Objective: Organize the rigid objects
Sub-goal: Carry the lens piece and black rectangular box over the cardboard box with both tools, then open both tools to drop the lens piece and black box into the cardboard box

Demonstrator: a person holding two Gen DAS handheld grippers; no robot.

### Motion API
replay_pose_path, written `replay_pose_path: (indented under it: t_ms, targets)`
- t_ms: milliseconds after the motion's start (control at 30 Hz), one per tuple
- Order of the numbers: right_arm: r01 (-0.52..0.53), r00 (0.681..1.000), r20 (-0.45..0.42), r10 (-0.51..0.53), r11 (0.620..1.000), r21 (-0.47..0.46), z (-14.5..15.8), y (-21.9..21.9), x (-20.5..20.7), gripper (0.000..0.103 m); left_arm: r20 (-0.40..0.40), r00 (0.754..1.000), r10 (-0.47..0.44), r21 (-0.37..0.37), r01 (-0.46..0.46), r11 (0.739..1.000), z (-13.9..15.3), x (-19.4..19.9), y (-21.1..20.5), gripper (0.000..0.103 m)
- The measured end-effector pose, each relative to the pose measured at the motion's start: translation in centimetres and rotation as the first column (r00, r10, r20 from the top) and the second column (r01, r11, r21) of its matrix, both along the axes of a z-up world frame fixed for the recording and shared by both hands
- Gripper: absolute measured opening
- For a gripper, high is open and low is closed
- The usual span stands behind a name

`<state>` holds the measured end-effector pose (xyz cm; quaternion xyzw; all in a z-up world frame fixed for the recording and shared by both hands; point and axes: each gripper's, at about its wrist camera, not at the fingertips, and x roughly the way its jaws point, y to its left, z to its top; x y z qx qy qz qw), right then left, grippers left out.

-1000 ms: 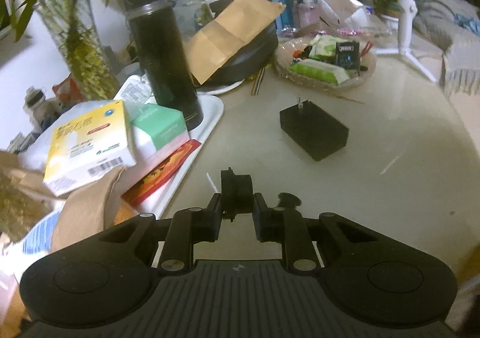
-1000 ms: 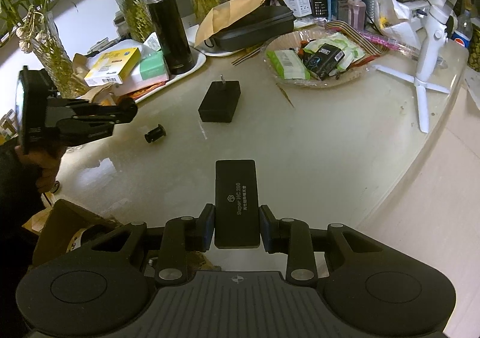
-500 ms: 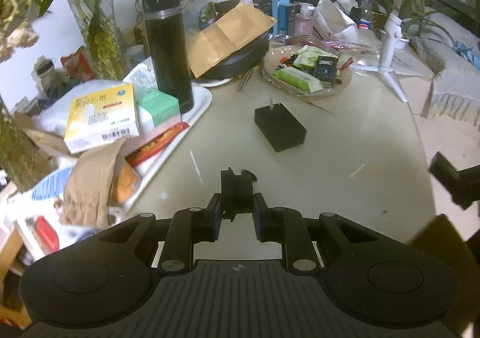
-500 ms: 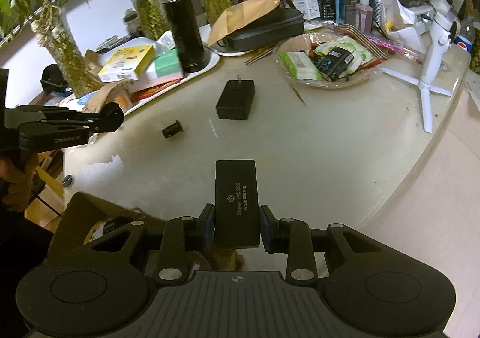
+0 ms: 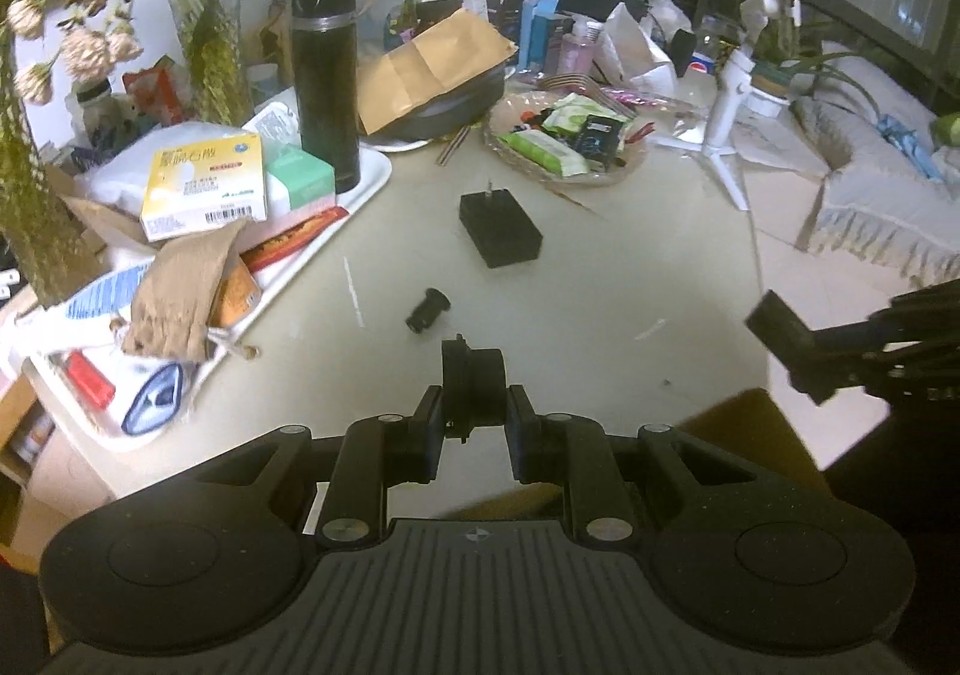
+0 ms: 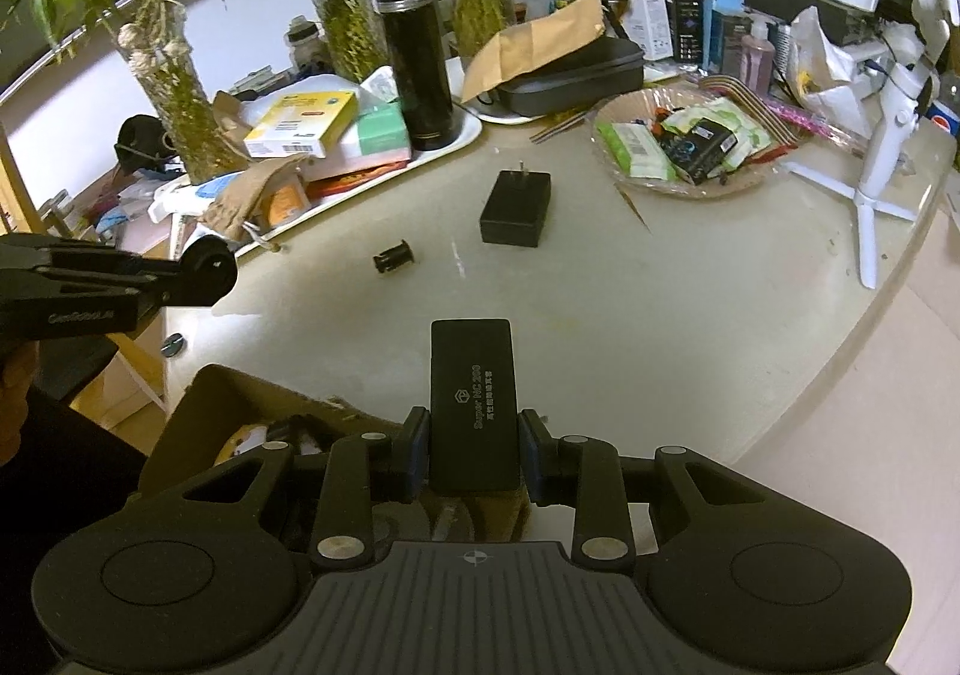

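My left gripper [image 5: 474, 405] is shut on a small black round part [image 5: 474, 393], held above the table's near side. My right gripper [image 6: 474, 429] is shut on a flat black rectangular device [image 6: 474, 405] with printed lettering. A black plug-in adapter [image 5: 500, 228] [image 6: 516, 210] lies mid-table. Closer to me lies a small black cylinder [image 5: 427, 310] [image 6: 394, 257], free of both grippers. An open cardboard box [image 6: 240, 417] [image 5: 744, 417] sits below the table edge, under the grippers. Each gripper shows in the other's view: the left gripper [image 6: 204, 270], the right gripper [image 5: 780, 339].
A white tray [image 5: 372, 177] on the left carries boxes and a tall black flask [image 5: 324, 75]. Glass vases with plants [image 6: 348, 9] stand behind. A glass dish of packets [image 5: 564, 147] and a white tripod [image 6: 876, 171] sit far right. The table edge curves at right.
Both grippers drew back from the table and rose, each keeping its object. The small cylinder and adapter now look farther off. The right gripper and cardboard box came into the left wrist view.
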<state>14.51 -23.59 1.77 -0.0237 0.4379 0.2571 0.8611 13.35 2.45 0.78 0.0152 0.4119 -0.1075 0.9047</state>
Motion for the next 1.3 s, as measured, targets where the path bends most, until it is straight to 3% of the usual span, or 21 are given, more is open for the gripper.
replay_pose_path:
  t_ms: [433,800,867,1000,1300]
  targets:
    - [-0.029,0.999,0.023,0.029,0.999,0.015,1.4,0.4,-2.6,0.034,-0.051,0.998,-0.034,-0.02,0.033,0.999,0.2,-4.6,-1.3,0.021]
    - [-0.036,0.999,0.03,0.035,0.999,0.033,2.0,0.0,-4.2,0.034,-0.19,0.982,-0.006,-0.025,0.002,1.0,-2.4,-6.7,-1.1,0.022]
    - [-0.037,0.999,0.031,0.036,0.999,0.035,2.0,0.0,-4.4,0.034,-0.186,0.982,-0.004,-0.023,0.0,1.0,-2.6,-7.1,-1.1,0.024]
    - [-0.034,0.999,0.025,0.033,0.999,0.039,1.8,-0.1,-4.8,0.034,-0.165,0.986,0.001,-0.045,-0.008,0.999,-2.4,-8.2,-0.8,0.041]
    - [-0.028,1.0,0.003,0.028,0.999,0.046,1.1,-0.4,-5.6,0.034,-0.039,0.999,0.035,-0.005,-0.035,0.999,-1.3,-10.5,-0.6,0.041]
